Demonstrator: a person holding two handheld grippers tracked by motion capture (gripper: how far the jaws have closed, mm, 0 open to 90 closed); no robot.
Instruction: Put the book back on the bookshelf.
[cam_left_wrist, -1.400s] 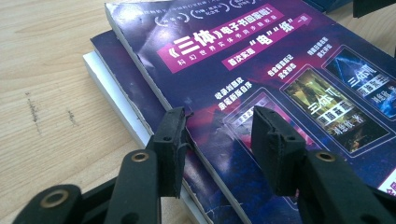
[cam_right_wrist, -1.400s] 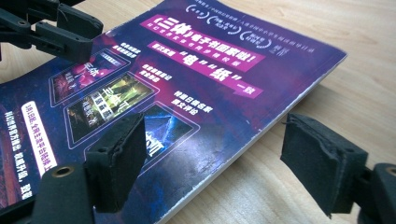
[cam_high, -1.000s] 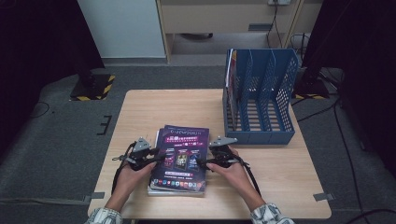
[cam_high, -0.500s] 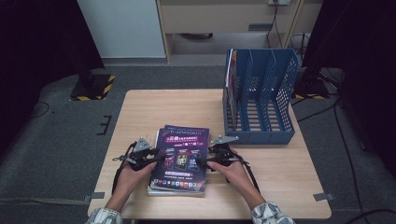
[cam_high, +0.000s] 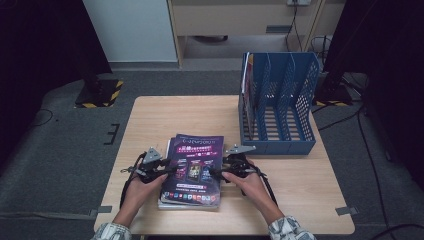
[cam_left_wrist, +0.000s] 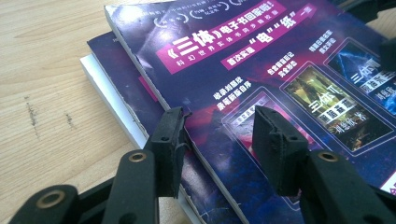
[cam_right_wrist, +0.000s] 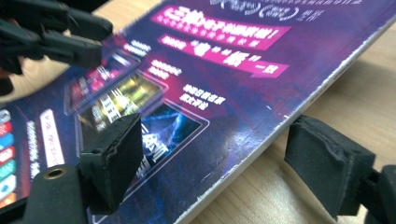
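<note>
1. Where the table (cam_high: 150, 115) nears the person, the top magazine (cam_high: 196, 167) lies flat on a small stack (cam_high: 165, 204), long axis running away from the person, title end at the far side.
2. Its left edge overhangs the lower ones, which jut out leftward and at the near end; the left gripper view shows that stagger: a purple cover and a white block (cam_left_wrist: 105, 88) under the top one.
3. Left gripper (cam_high: 159, 169) at the left edge, jaws parted and straddling it, one pad (cam_left_wrist: 170, 140) at the edge, the other above the cover; not closed on anything.
4. Right gripper (cam_high: 220, 172) at the right edge, jaws spread wide, one pad (cam_right_wrist: 114, 151) over the cover, the other (cam_right_wrist: 327, 158) over bare wood beside the edge; nothing gripped.
5. Right gripper view shows the right edge raised a little off the wood, white page edge visible; the high view is too coarse to show this.
6. Right gripper view also catches the left gripper's jaws (cam_right_wrist: 70, 39) across the cover.
7. Open room: bare tabletop left, far side and right of the stack; near edge of the table just behind it.
8. Blue file rack (cam_high: 280, 105) stands at the far right corner, well apart, slots open upward, something thin (cam_high: 245, 75) upright in its left slot.
</note>
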